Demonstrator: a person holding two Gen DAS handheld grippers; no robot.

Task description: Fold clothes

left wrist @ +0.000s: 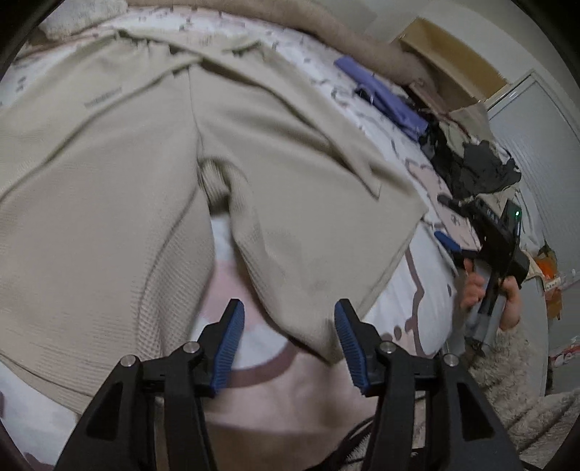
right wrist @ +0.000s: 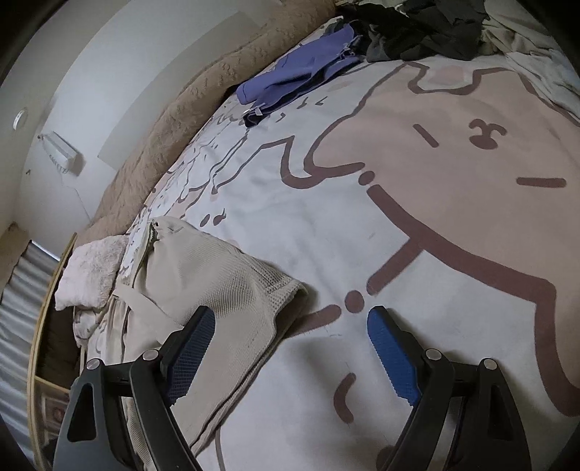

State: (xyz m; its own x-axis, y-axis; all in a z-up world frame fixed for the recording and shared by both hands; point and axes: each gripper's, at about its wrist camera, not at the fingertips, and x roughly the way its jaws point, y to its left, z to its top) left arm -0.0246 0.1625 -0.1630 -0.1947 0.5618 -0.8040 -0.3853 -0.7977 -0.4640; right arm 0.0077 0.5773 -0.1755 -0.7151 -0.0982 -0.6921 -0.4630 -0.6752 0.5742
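Beige waffle-knit trousers (left wrist: 119, 174) lie spread on the bed, legs towards me in the left wrist view. My left gripper (left wrist: 288, 315) is open and empty, just above the hem of the right trouser leg (left wrist: 311, 275). My right gripper (right wrist: 290, 322) is open and empty; its left finger (right wrist: 192, 344) is over a folded edge of the trousers (right wrist: 217, 286), the right finger over bare cover. The right gripper also shows in the left wrist view (left wrist: 449, 246), held in a hand at the right bed edge.
The bed cover (right wrist: 398, 224) is white and pink with a brown cartoon outline. A purple garment (right wrist: 301, 76) and a dark clothes pile (right wrist: 417, 32) lie at the far side. A beige fluffy blanket (right wrist: 188, 108) runs along the wall. A wardrobe (left wrist: 536, 137) stands at the right.
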